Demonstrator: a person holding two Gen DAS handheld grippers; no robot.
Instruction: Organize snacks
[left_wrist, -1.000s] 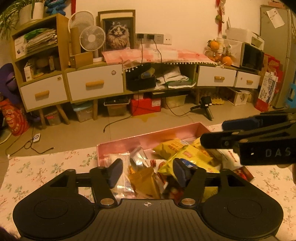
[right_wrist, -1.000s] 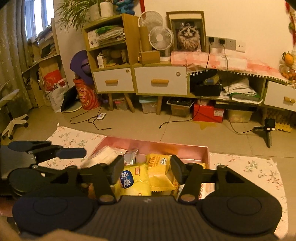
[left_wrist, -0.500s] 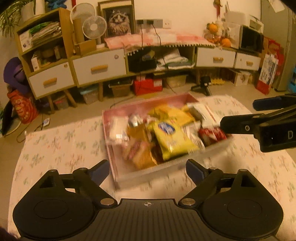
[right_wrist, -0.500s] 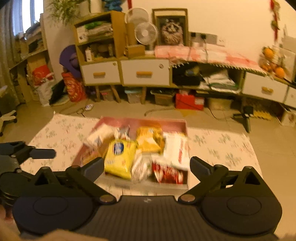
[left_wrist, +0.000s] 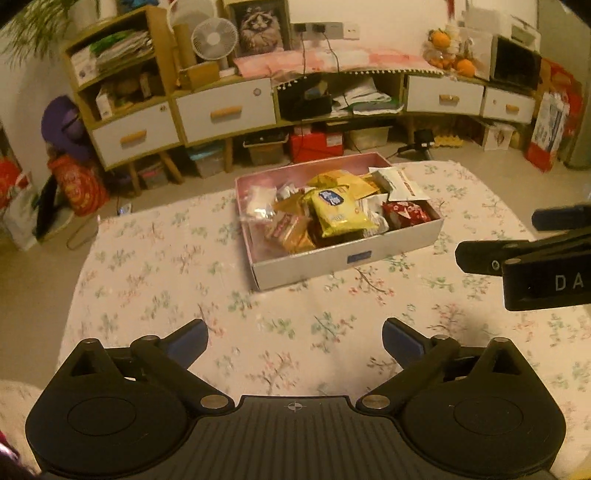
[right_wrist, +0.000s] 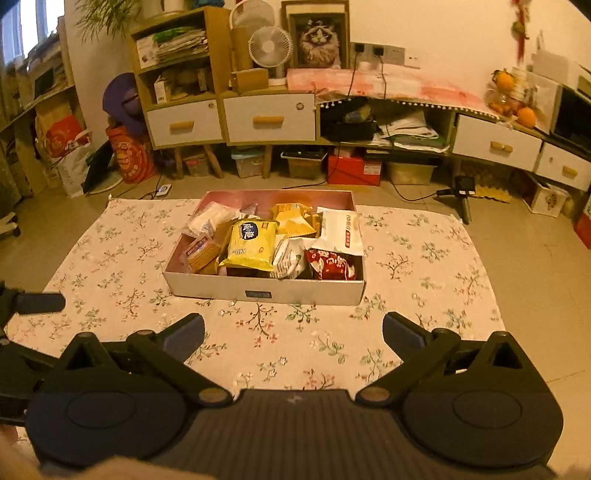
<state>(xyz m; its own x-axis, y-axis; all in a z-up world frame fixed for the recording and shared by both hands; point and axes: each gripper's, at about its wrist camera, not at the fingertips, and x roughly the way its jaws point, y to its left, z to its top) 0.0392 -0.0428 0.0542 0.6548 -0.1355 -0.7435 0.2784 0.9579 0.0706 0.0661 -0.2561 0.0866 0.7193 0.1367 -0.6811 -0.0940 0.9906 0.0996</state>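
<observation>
A shallow pink-lined box (left_wrist: 347, 260) (right_wrist: 264, 290) sits on the floral tablecloth (left_wrist: 155, 266) (right_wrist: 118, 258), full of snack packets. A yellow packet (left_wrist: 338, 212) (right_wrist: 253, 245) lies on top in the middle, a red packet (left_wrist: 406, 214) (right_wrist: 330, 264) at the box's right front corner, a white packet (right_wrist: 341, 232) behind it. My left gripper (left_wrist: 294, 339) is open and empty, held above the cloth in front of the box. My right gripper (right_wrist: 293, 334) is open and empty too, also short of the box; it shows at the right edge of the left wrist view (left_wrist: 532, 254).
Beyond the table's far edge is the floor, then a low wooden cabinet with white drawers (right_wrist: 269, 118), a fan (right_wrist: 269, 46) and a cat picture (right_wrist: 319, 40). A small tripod (right_wrist: 461, 188) and cables lie on the floor. Bare cloth surrounds the box.
Both grippers have pulled back and up from the box, and their jaws have opened wide. The snacks stay in the box.
</observation>
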